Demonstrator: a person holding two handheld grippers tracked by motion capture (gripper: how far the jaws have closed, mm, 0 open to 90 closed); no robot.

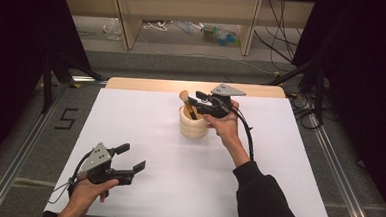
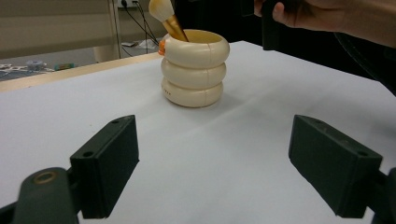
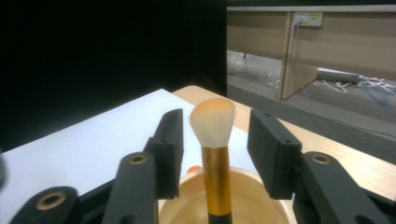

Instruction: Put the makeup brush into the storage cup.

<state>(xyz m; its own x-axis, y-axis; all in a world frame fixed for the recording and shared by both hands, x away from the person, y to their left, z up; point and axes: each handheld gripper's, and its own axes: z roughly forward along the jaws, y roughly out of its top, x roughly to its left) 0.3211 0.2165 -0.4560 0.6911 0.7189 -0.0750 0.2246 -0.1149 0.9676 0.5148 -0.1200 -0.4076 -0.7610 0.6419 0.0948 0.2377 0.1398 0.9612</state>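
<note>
Standing in a cream cup [image 1: 193, 122] near the far edge of the white table [image 1: 154, 136], a brush [image 3: 215, 140] pokes up between the open jaws of the right gripper [image 3: 215, 140], not yet squeezed, while the left gripper [image 1: 131, 158] rests wide open and empty, well apart.

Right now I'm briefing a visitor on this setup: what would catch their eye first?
A cream ringed pot stands mid-table on the white sheet, a makeup brush leaning out of it, bristles up. The right gripper hovers at the pot's rim, its open jaws either side of the brush, not touching it. The left gripper waits open near the table's front edge.
</note>
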